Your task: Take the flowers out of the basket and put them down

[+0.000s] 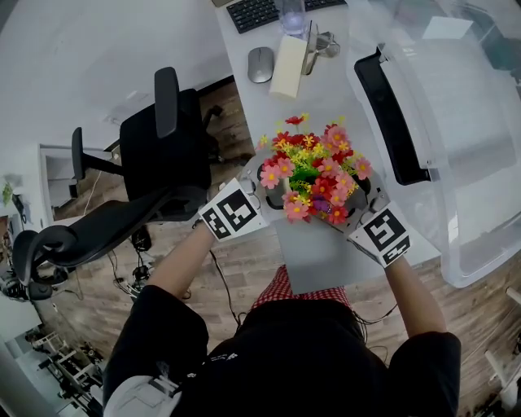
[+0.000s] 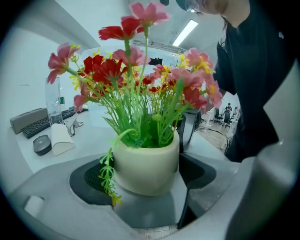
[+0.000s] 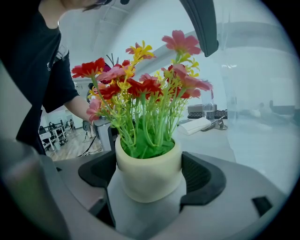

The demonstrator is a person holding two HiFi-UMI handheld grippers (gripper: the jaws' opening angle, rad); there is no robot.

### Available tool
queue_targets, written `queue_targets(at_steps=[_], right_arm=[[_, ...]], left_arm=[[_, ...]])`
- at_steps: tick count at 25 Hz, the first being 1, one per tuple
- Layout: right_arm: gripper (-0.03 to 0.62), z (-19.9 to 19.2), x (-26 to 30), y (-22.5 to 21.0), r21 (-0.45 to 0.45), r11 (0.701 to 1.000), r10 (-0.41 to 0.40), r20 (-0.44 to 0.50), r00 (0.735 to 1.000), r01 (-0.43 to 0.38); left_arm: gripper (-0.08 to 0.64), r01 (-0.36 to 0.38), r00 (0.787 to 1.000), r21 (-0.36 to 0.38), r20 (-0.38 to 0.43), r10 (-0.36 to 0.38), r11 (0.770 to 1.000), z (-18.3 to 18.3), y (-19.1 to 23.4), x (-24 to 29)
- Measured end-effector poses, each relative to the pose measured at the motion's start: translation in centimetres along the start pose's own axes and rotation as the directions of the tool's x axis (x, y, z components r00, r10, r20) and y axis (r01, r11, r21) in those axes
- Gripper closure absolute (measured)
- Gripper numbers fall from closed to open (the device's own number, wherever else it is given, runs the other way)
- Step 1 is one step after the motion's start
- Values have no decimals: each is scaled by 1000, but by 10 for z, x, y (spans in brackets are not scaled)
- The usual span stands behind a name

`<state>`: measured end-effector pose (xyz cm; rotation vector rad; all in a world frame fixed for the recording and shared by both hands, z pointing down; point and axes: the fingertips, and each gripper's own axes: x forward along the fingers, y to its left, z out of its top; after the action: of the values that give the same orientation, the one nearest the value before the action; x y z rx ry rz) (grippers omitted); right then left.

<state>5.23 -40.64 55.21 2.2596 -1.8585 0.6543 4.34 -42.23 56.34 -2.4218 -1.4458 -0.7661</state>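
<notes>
Hard to see: in the head view the flowers (image 1: 313, 167) cover the pot (image 2: 146, 166). Its bottom is hidden, so I cannot tell if it rests on the tabletop (image 1: 321, 256).
Left hand-held gripper (image 2: 143, 176): jaws wide, holding the pot's sides.
Right hand-held gripper (image 3: 150, 176): holds the same pot from the other side.
Flowers: over the tabletop's near edge, left of a big clear box (image 1: 464, 122).
Room: wood floor (image 1: 252, 269), black chair (image 1: 163, 155) on the left, keyboard (image 1: 256, 12) far away.
Marks: black-and-white squares on a cube (image 1: 232, 213).

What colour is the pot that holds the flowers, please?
The pot is pale cream, plain and unpatterned; the right gripper view shows it best.
</notes>
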Motion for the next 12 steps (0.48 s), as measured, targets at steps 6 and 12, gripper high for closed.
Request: queue_targets(at_steps=[6, 12], right_arm=[[155, -2, -1, 1, -9, 1000, 2, -5, 1000, -2], [155, -3, 0, 3, -42, 999, -4, -12, 1000, 3]], left_arm=[[126, -5, 1000, -1, 3, 5, 1000, -1, -2, 1], [126, -22, 1000, 8, 2, 22, 1000, -4, -3, 2]])
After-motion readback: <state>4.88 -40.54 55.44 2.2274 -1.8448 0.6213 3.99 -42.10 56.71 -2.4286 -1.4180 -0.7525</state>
